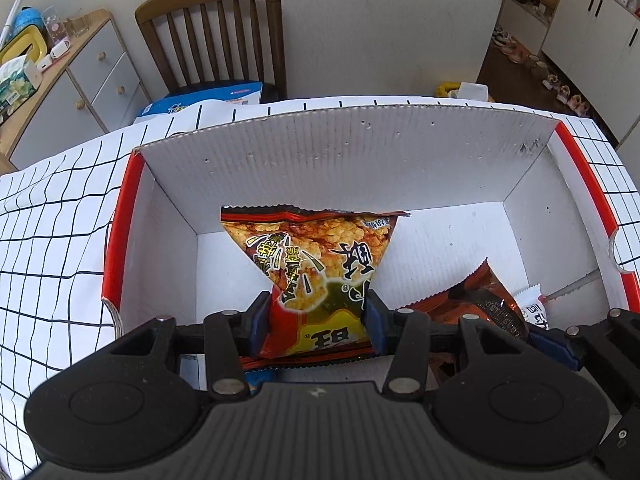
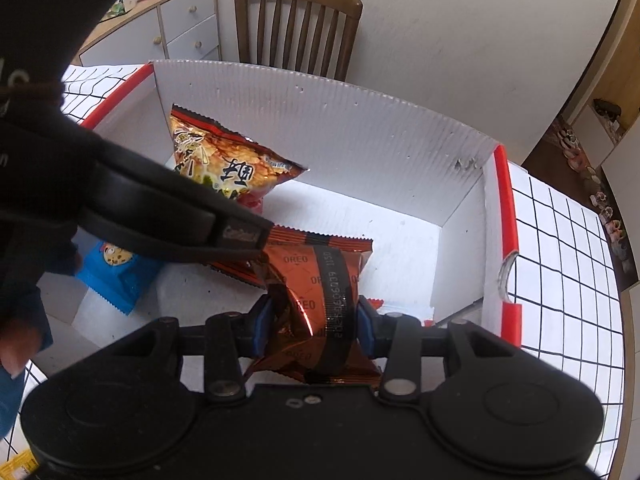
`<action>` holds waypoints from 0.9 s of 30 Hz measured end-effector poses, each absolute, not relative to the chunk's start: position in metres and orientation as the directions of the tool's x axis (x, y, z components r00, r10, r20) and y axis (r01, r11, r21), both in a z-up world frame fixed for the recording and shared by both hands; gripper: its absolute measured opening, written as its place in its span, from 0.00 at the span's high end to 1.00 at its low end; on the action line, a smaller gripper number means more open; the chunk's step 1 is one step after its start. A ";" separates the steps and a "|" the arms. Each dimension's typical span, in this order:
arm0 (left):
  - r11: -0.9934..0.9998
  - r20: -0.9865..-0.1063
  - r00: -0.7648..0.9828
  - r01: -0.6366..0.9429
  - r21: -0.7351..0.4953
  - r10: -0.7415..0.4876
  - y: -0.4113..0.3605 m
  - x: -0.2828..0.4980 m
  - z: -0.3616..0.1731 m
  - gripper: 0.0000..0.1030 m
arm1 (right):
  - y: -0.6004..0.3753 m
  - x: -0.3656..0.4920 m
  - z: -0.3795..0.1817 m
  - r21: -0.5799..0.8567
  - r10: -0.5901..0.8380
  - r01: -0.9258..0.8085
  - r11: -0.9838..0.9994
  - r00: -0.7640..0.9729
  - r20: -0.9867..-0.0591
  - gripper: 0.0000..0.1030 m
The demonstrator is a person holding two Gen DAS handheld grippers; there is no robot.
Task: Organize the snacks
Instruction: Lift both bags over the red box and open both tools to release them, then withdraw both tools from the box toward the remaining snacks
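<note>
Inside the white cardboard box [image 1: 360, 152] with red rims, standing on the worktop [image 1: 52, 216] under a grid-patterned cloth, two claws are present, each gripping one packet. The left claw [image 1: 318, 320] is clamped on a rice-cracker bag [image 1: 316, 256], its blue pads pressing the bag's lower part from both sides; the bag hangs over the box floor. The right claw [image 2: 312, 326] is clamped on a copper Oreo packet [image 2: 316, 280], likewise within the box.

Count of snacks visible: four. Beyond the two held, a blue cookie packet [image 2: 120, 276] lies at the box's left and a small white sachet [image 1: 532, 308] at its right.

The blue packet shows clearly only in the right wrist view; the white sachet only in the left. One wooden chair [image 1: 216, 28] stands behind the worktop in both.
</note>
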State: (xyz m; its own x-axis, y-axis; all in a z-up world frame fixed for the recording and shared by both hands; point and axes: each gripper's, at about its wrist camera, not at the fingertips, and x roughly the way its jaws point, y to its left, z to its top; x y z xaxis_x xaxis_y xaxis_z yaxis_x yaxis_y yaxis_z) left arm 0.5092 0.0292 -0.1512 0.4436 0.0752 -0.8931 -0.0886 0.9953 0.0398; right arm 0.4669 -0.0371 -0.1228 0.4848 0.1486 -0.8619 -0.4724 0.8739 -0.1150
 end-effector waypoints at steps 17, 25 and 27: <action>0.994 -0.871 0.486 -0.104 0.026 0.073 0.036 0.495 -0.123 0.35 | -0.057 0.465 -0.103 -0.067 0.185 -0.427 0.902 0.520 -0.834 0.36; 0.997 -0.840 0.539 -0.078 0.022 0.061 0.032 0.466 -0.092 0.35 | -0.067 0.450 -0.077 -0.054 0.194 -0.394 0.918 0.562 -0.804 0.32; 0.997 -0.832 0.553 -0.072 0.013 0.051 0.032 0.458 -0.083 0.35 | -0.068 0.445 -0.070 -0.051 0.195 -0.385 0.921 0.571 -0.797 0.31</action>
